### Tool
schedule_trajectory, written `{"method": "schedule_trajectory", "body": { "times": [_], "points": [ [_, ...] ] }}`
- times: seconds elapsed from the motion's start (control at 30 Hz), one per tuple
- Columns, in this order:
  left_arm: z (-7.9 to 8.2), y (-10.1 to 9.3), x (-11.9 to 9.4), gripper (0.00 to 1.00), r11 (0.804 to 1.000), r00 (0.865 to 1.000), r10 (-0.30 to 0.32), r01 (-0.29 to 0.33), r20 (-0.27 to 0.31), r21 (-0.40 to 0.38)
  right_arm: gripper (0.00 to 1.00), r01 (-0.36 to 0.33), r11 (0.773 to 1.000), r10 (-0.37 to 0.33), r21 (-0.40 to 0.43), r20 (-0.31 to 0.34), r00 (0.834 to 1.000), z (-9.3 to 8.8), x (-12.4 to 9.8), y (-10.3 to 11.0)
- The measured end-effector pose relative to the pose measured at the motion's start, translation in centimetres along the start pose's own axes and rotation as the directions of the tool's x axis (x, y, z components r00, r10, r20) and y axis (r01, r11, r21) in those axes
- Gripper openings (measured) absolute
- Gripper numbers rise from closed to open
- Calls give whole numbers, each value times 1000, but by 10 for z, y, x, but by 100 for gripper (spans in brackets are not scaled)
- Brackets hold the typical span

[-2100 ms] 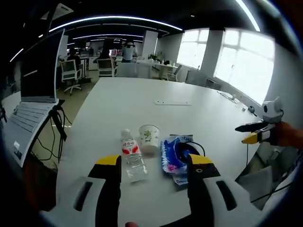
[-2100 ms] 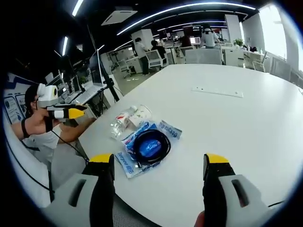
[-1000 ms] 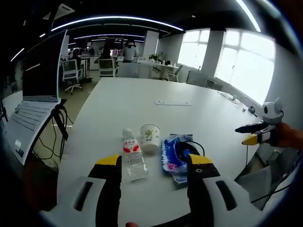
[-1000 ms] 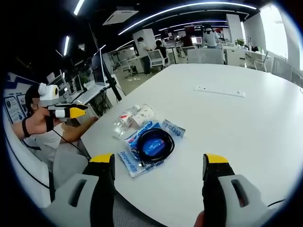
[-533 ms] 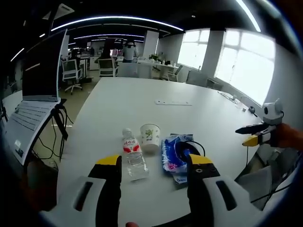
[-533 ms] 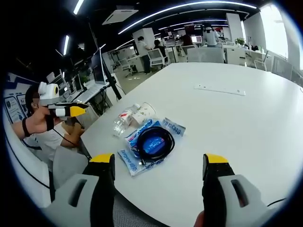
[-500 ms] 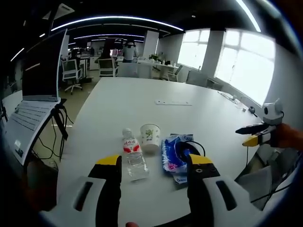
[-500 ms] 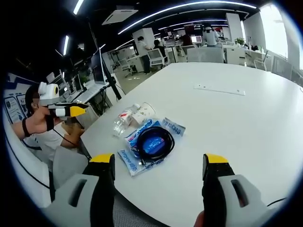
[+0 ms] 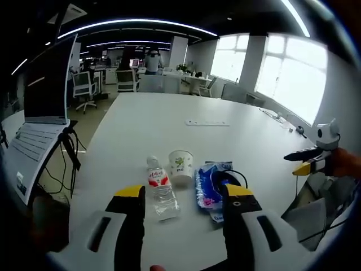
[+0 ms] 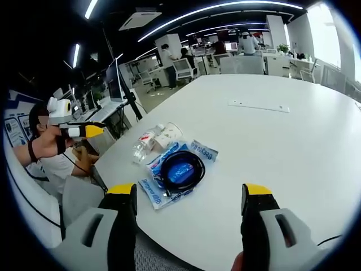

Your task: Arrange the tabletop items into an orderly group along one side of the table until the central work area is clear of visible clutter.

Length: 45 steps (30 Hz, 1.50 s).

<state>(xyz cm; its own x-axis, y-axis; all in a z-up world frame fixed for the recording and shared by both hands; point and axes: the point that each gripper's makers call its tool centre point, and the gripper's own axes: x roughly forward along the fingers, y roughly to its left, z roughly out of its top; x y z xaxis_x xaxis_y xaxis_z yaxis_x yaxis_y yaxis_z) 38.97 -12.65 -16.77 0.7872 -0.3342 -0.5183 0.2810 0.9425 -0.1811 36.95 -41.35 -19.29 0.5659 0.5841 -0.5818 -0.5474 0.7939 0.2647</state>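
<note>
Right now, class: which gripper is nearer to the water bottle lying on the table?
Left. The left gripper hovers open just short of the water bottle, which lies between its jaws. The right gripper hovers open farther off, beyond the blue packet.

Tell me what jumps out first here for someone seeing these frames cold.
A tight cluster near one edge of the big white table: a lying water bottle, a paper cup and a blue packet with a coiled black cable on it. Both open grippers, left gripper and right gripper, hover short of it, empty.
</note>
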Motion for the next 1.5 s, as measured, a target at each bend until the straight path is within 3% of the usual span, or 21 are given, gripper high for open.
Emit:
{"method": "schedule_trajectory", "body": {
  "times": [0.47, 0.77, 1.5],
  "points": [
    [5, 4, 15, 55, 999, 1000, -19, 20, -14, 30, 75, 22, 1000, -22, 17, 7, 1000, -2, -6, -5],
    [-2, 5, 28, 53, 999, 998, -28, 30, -49, 37, 75, 40, 999, -40, 30, 3, 999, -9, -10, -11],
    [0, 21, 63, 48, 999, 997, -12, 15, -76, 33, 74, 58, 997, -57, 43, -13, 998, -13, -10, -14]
  ]
}}
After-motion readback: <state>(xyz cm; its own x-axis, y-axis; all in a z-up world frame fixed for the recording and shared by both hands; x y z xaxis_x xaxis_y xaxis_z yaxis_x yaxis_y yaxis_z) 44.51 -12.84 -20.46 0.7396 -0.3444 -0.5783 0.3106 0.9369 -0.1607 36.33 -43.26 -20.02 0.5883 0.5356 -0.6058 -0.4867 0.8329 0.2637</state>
